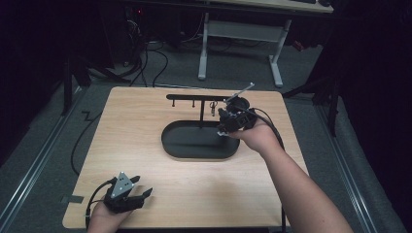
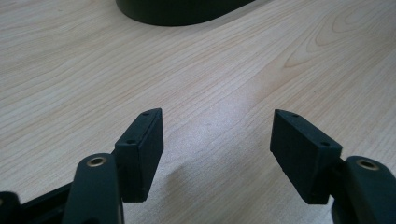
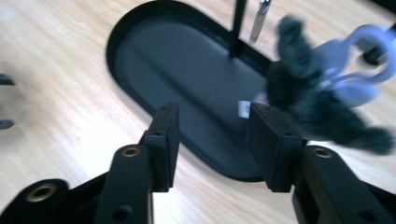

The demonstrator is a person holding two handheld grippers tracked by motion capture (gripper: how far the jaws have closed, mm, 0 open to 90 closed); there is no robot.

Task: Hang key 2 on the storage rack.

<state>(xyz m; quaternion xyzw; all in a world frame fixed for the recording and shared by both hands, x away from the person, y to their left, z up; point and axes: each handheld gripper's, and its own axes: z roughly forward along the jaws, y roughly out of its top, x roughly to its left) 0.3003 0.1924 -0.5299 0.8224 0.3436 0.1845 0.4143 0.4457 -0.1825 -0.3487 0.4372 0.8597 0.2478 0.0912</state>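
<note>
Between the right gripper's (image 3: pixel 212 128) jaws lies only air and the black tray (image 3: pixel 187 74) below; they stand partly apart with nothing pressed between them. Just beyond the right-hand jaw hangs a dark fuzzy toy (image 3: pixel 308 102) on a pale looped clip (image 3: pixel 355 70), blurred, close to the jaw but apart from it as far as I can tell. Seen from the high view, this gripper (image 1: pixel 227 122) sits at the tray's right end (image 1: pixel 233 145), beside the post of the hanging rack (image 1: pixel 197 97), whose crossbar carries small pegs and one dangling piece. Whether the clip is hooked on the bar is too blurred to tell.

My reading: the toy has probably been let go at the rack, so the hanging step looks close to done; what is left is drawing the hand clear.

Near the table's front edge, the left gripper (image 2: pixel 217 140) rests with jaws wide, empty, over bare wooden table (image 2: pixel 233 60).
</note>
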